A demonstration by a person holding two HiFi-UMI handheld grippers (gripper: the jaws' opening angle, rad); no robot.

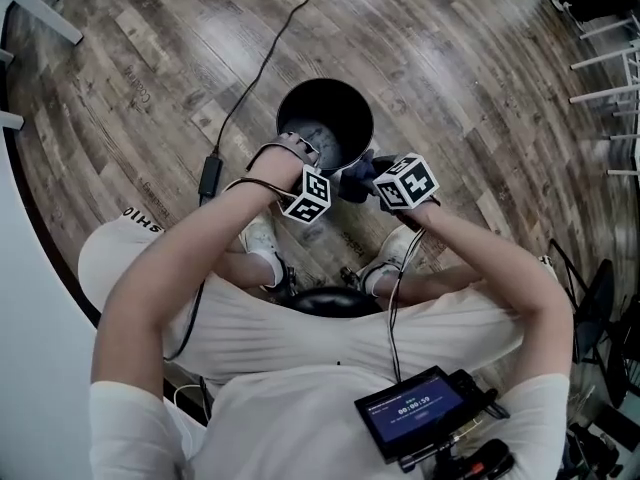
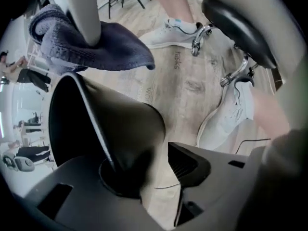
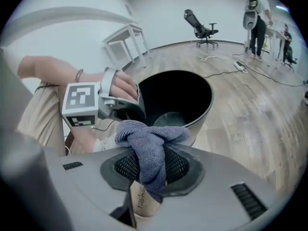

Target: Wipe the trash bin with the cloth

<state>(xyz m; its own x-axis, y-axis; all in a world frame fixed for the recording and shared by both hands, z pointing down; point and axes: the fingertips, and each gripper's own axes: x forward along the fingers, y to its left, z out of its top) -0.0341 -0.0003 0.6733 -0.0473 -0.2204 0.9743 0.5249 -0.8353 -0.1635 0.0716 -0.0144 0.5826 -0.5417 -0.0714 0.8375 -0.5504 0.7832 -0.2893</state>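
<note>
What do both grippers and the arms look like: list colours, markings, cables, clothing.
Left gripper and right gripper: grey bodies, black ribbed pads, each carrying a white cube with black square markers. Thin black cables trail from them. Short white sleeves; a bracelet on the left wrist.

Blue-grey terry cloth (image 1: 352,182) mostly hidden under right gripper (image 3: 150,168) marker cube (image 1: 407,181); black round metal trash bin (image 2: 130,129) near rim hidden behind left gripper (image 2: 154,173) body.

One trash bin (image 1: 345,98), one cloth (image 3: 149,148) — two grippers (left gripper (image 2: 149,172), right gripper (image 3: 151,170)) — two shoes (image 1: 262,240) (image 1: 395,256).
</note>
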